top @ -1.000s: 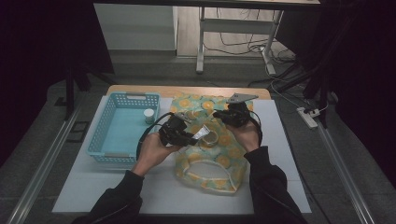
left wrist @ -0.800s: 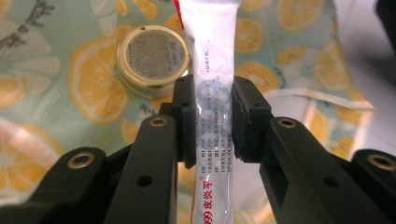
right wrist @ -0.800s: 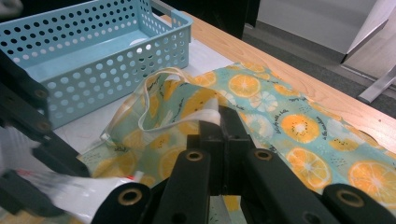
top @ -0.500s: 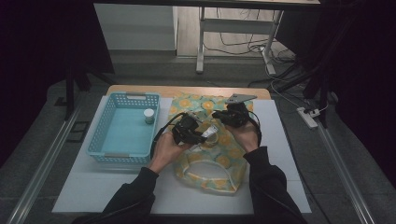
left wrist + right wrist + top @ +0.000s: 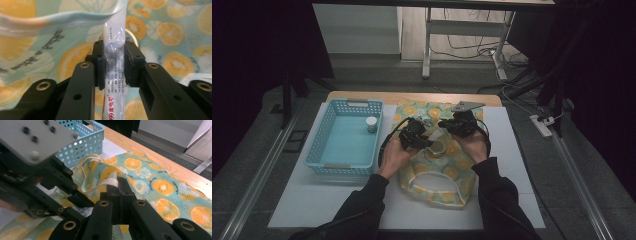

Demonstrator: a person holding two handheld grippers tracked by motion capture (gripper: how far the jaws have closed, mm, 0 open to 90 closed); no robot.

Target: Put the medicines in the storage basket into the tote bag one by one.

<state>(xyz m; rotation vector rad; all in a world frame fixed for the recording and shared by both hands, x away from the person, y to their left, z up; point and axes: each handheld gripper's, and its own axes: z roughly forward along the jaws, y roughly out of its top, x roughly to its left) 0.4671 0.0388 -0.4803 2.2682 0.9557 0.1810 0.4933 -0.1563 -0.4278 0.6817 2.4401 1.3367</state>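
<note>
On the white table [image 5: 512, 150], seen from above: a large citrus-print bag [image 5: 447, 175], spread across the middle. Just beside it on the left: a blue perforated basket [image 5: 324, 131], with a small white-capped bottle [image 5: 371, 124] upright near its far right corner. Over the bag's upper half: two forearms in dark sleeves, a pair of tongs in each hand, close together.

Right tongs [image 5: 447, 125] [image 5: 117, 187]: fully closed on the bag's pale rim [image 5: 110, 181], raising that edge off the table to keep the mouth open.

Left tongs [image 5: 424, 140] [image 5: 114, 53]: closed partway, pads pressed on both sides of a slim clear packet [image 5: 113, 37] with printed lettering, running lengthwise between the jaws, above the printed fabric and well clear of the basket.

Compared with a second ago: left tongs shifted from near the basket's right edge across and slightly down to the bag's opening, now almost touching the right tongs. Same hold on the packet. Right tongs unmoved, same pinch on the rim.

Likely meaning: carrying stage over, packet poised at the mouth for insertion. Next, probably, a push in under the lifted rim, then release. Main risk: rim slipping free and the opening closing.
</note>
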